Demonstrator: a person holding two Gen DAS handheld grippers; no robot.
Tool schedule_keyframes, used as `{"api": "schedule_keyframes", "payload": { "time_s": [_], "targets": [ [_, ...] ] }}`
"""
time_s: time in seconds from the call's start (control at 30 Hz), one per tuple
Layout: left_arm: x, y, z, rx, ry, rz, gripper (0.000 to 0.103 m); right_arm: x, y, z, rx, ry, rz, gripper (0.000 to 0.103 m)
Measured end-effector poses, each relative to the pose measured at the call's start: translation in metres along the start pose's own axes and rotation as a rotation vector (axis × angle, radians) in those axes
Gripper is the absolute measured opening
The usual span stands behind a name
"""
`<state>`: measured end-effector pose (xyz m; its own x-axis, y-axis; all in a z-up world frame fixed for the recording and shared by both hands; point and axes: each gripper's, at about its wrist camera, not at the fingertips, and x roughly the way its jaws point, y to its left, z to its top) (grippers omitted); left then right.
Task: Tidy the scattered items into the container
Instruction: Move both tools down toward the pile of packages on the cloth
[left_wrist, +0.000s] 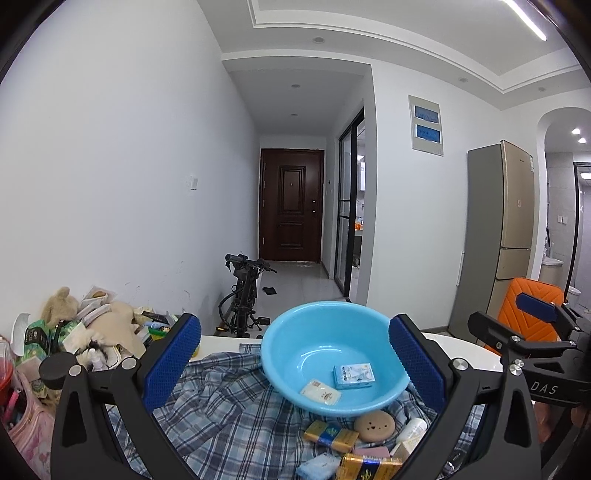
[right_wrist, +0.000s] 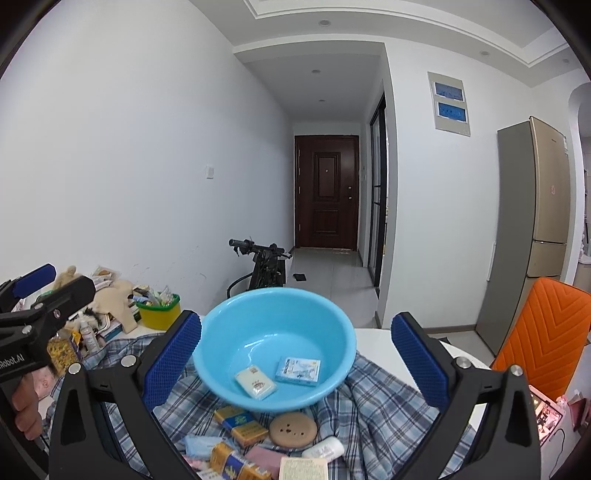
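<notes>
Both hand-held grippers, left (left_wrist: 294, 363) and right (right_wrist: 295, 363), released and empty, flanking round light-blue plastic basin (right_wrist: 275, 343) at 12 o'clock on crumpled plaid cloth (right_wrist: 373, 406), scattered small packets (right_wrist: 240, 424) at 6 o'clock, bare white tabletop (right_wrist: 373, 339) beyond rim.

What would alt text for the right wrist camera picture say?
A light blue basin on a plaid cloth holds two small packets, framed by the open right gripper. More small items, including a round tan compact, lie on the cloth in front of the basin.
</notes>
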<state>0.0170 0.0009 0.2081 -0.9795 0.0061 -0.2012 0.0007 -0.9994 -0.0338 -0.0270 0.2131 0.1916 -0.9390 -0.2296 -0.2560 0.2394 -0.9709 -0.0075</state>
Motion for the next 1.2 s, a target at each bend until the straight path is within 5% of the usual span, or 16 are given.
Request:
{"api": "schedule_keyframes", "payload": {
  "time_s": [1.2],
  "targets": [
    [0.041,-0.016,-0.159,0.028,0.382,-0.083,0.103,0.012,-0.015,-0.137,0.046,0.33,-0.049,0.103]
  ]
}}
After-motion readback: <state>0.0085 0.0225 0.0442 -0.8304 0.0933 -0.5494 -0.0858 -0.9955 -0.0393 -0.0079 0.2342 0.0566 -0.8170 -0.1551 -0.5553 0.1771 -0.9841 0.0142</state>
